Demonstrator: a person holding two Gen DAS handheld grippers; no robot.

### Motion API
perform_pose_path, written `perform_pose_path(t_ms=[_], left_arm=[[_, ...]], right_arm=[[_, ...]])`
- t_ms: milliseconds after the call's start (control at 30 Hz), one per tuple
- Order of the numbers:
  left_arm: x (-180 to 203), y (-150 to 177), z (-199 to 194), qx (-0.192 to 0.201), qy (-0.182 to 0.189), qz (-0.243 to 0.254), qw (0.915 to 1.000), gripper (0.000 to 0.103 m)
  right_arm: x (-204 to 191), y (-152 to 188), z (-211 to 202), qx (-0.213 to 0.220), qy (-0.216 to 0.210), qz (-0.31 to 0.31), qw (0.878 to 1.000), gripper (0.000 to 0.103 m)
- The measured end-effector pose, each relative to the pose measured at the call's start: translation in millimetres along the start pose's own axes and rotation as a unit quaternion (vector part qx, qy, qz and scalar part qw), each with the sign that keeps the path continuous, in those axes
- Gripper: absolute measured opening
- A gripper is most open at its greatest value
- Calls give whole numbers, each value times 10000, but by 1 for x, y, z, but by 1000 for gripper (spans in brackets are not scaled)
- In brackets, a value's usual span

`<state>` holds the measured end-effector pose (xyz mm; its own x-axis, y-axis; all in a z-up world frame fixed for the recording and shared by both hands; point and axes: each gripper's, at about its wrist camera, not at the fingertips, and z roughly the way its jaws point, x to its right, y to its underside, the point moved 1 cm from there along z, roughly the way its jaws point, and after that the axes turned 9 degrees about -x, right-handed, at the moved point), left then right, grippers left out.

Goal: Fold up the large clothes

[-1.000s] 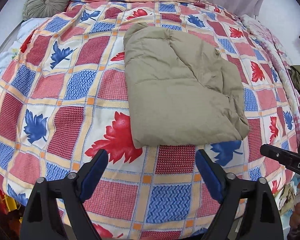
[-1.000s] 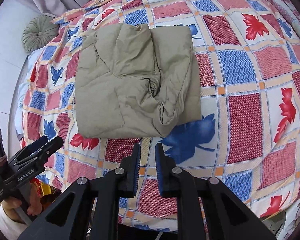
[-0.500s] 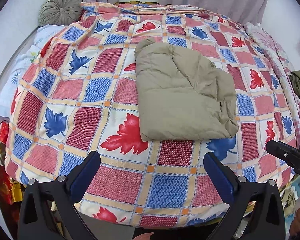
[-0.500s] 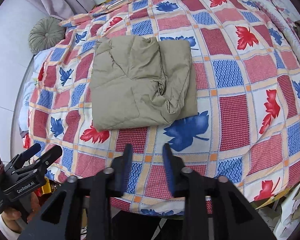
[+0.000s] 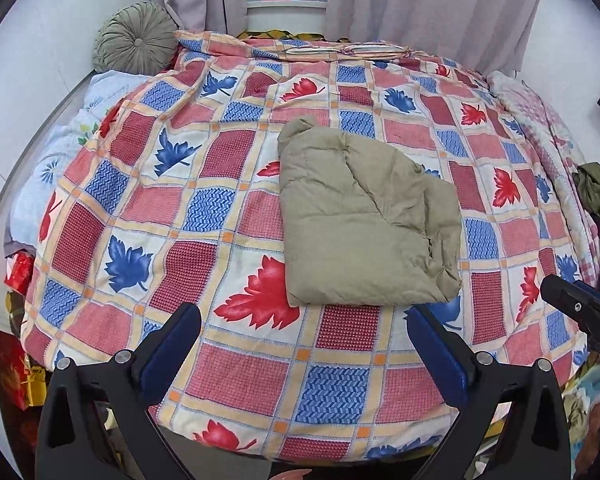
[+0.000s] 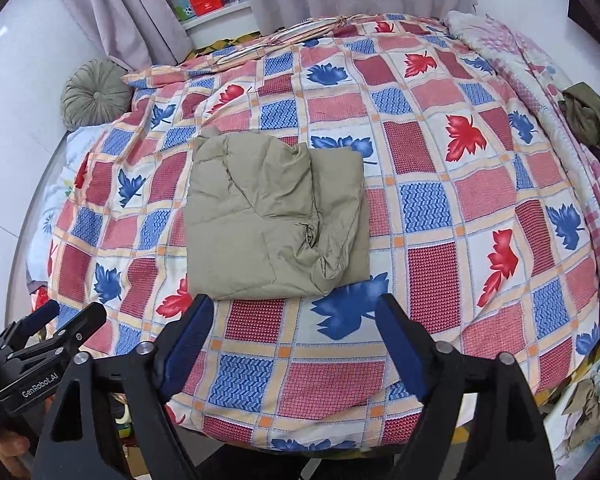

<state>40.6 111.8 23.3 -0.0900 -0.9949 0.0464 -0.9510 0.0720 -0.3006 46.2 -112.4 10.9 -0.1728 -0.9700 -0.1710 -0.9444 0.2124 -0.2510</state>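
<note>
Both grippers had pulled up and back from the bed since the earlier frames, so more of the patterned quilt (image 5: 236, 216) and the curtains (image 5: 432, 4) behind it showed in each view. Meanwhile the right gripper (image 6: 296, 316) had just been opening, from nearly closed to widely spread, with nothing between its blue pads (image 6: 192, 332). Its left counterpart, the left gripper (image 5: 304, 326), also stood spread wide and empty. Folded into a compact rectangle, the khaki padded garment (image 5: 360, 220) lay on the quilt near the middle of the bed, beyond both sets of fingertips and touched by neither. Against the wall at the head of the bed sat a round green cushion (image 5: 136, 38). Olive clothing (image 6: 590, 114) lay bunched at the bed's right edge.
</note>
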Motion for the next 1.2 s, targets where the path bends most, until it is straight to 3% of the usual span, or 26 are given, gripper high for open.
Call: perform_pose_path(t_ms=[467, 1200], left_arm=[[0, -1, -14, 144, -168, -31, 9998, 103], [3, 1, -15, 133, -214, -41, 9997, 103]], right_arm=[[-16, -4, -25, 530, 438, -169, 9975, 91], [-26, 1, -27, 503, 519, -289, 9970, 91]])
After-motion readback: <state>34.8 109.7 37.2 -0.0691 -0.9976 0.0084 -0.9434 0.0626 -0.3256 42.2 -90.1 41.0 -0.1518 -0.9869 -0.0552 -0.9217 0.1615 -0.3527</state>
